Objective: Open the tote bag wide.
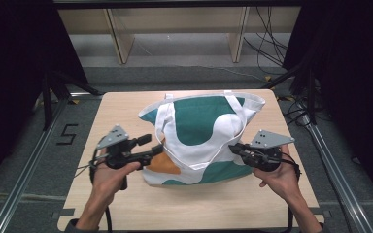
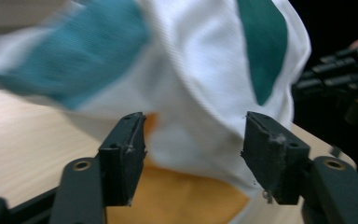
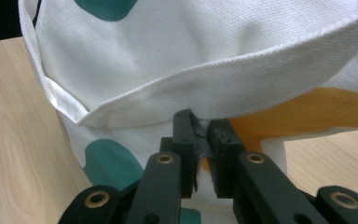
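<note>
Black curtains and a pale wooden frame back a light wooden surface point(image 1: 126, 204) where a white tote bag point(image 1: 199, 141) with green and orange patches sits near the middle, its mouth open toward the far edge. At the bag's right side, the right tongs point(image 1: 234, 148) are closed on a fold of its white fabric; the right gripper view shows the cloth pinched between the pads, just under a stitched hem. At the bag's left side, the left tongs point(image 1: 156, 145) stand open, and the left gripper view shows the white and orange cloth lying just past the parted pads point(image 2: 123, 156), untouched. A person's hands hold both tools from the near edge.
</note>
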The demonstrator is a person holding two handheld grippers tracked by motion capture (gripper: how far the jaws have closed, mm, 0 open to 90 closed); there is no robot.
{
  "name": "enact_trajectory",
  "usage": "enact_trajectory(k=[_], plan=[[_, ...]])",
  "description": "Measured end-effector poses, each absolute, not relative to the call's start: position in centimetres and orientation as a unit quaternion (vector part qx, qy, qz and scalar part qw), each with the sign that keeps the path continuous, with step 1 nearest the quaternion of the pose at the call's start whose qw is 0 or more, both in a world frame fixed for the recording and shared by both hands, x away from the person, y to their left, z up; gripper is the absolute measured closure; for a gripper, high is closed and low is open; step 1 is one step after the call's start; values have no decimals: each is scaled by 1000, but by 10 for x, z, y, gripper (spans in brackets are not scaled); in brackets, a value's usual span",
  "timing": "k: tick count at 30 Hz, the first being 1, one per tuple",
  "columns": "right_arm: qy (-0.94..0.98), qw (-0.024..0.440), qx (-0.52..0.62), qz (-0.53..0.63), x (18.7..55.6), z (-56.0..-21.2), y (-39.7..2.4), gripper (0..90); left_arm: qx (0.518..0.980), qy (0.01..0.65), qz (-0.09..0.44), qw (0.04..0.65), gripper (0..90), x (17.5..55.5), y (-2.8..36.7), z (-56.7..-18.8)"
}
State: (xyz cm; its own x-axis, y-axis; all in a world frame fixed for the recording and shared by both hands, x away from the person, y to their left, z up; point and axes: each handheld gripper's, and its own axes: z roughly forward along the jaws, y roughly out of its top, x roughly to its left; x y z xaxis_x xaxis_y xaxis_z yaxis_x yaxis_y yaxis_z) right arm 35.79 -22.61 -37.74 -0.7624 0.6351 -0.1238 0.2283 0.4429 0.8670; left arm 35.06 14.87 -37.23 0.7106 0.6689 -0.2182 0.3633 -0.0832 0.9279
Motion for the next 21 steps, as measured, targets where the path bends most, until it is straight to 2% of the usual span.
enact_trajectory(k=[1,2,3,5,7,11,12,15,18,21], plan=[[820,222,263,457,358,-377,-226,834,724,356,133,576,348,351,149,-372],[822,223,264,453,355,-377,-225,836,739,345,126,564,351,353,132,-377],[823,225,257,453,355,-377,-226,837,743,344,140,557,367,354,125,-379],[821,228,255,457,354,-378,-225,839,746,338,163,551,478,357,117,-383],[824,228,252,454,354,-377,-226,842,745,336,182,547,526,357,116,-386],[826,225,248,454,353,-379,-226,844,749,335,186,540,604,350,119,-393],[827,225,247,452,352,-379,-225,845,752,329,180,542,687,348,119,-397],[832,227,238,446,349,-379,-224,848,764,319,188,528,753,342,119,-408],[843,228,229,430,343,-380,-223,855,774,311,182,520,802,338,115,-421],[853,234,216,413,339,-386,-220,861,784,308,184,507,815,338,112,-431]])
